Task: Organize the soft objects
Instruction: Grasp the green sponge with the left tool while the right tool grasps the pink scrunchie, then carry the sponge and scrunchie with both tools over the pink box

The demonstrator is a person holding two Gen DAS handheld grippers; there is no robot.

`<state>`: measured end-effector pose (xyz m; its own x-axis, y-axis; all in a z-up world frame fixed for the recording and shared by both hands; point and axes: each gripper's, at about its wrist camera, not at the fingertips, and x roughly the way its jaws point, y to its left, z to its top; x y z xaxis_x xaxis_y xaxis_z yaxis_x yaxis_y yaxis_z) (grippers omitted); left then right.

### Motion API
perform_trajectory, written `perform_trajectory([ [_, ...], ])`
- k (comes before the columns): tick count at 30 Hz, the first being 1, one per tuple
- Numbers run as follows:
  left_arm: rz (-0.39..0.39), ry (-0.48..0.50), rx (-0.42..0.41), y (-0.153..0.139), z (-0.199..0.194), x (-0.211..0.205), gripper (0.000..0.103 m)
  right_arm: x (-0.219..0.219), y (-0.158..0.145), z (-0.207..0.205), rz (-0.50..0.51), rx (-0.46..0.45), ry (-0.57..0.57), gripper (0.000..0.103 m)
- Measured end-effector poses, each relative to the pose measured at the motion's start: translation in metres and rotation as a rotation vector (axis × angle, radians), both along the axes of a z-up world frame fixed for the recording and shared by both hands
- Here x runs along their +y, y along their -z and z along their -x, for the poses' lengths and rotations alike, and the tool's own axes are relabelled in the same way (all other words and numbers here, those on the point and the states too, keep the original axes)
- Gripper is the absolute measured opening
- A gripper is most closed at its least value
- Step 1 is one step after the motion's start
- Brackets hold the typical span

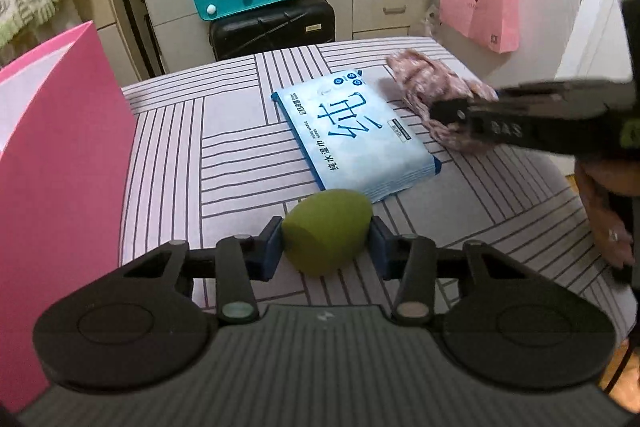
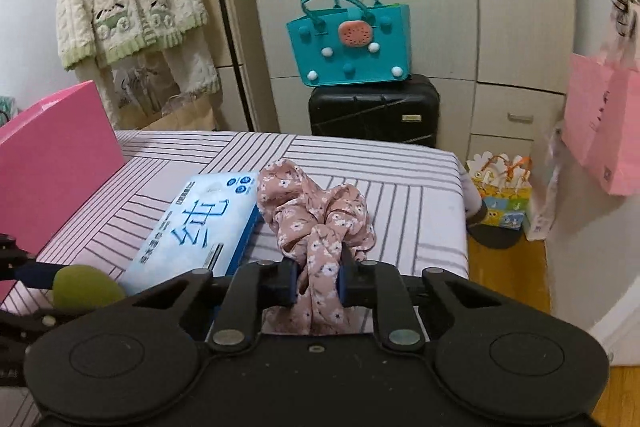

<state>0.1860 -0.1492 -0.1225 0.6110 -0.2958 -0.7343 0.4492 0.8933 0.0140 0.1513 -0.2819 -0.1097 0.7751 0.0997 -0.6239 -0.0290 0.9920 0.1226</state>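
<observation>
A green egg-shaped sponge [image 1: 326, 231] rests on the striped bed [image 1: 224, 155], and my left gripper [image 1: 326, 245] is shut on it, a blue pad pressing each side. The sponge [image 2: 86, 287] also shows at the lower left of the right wrist view. A pink floral fabric piece [image 2: 316, 219] lies bunched to the right of a blue wet-wipes pack [image 2: 200, 223]. My right gripper [image 2: 318, 277] is shut on the near fold of that fabric. In the left wrist view the fabric [image 1: 432, 87] lies beyond the wipes pack [image 1: 352, 131], with the right gripper's arm reaching in from the right.
A pink box [image 1: 52, 155] stands along the bed's left side. Past the bed's far edge a teal handbag [image 2: 352, 43] sits on a black suitcase [image 2: 374, 111] before cupboards. A pink paper bag [image 2: 604, 131] hangs at right, a small gift bag [image 2: 504, 191] stands on the floor.
</observation>
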Motion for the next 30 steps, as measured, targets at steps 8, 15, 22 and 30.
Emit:
perform_trajectory([
  [8,0.072,0.008,-0.013,-0.008,0.017,0.012,0.043,0.011,-0.015,0.043,-0.024,0.023,-0.023,0.02],
  [15,0.083,0.04,0.005,-0.017,0.038,0.02,0.043,0.033,-0.025,0.072,-0.048,0.057,-0.12,0.021],
  [22,0.099,0.084,0.089,-0.026,0.053,0.033,0.043,0.046,-0.029,0.086,-0.113,0.147,-0.221,0.021],
  [30,0.078,0.149,0.158,-0.046,0.075,0.057,0.043,0.069,-0.057,0.104,-0.087,0.178,-0.362,0.022],
])
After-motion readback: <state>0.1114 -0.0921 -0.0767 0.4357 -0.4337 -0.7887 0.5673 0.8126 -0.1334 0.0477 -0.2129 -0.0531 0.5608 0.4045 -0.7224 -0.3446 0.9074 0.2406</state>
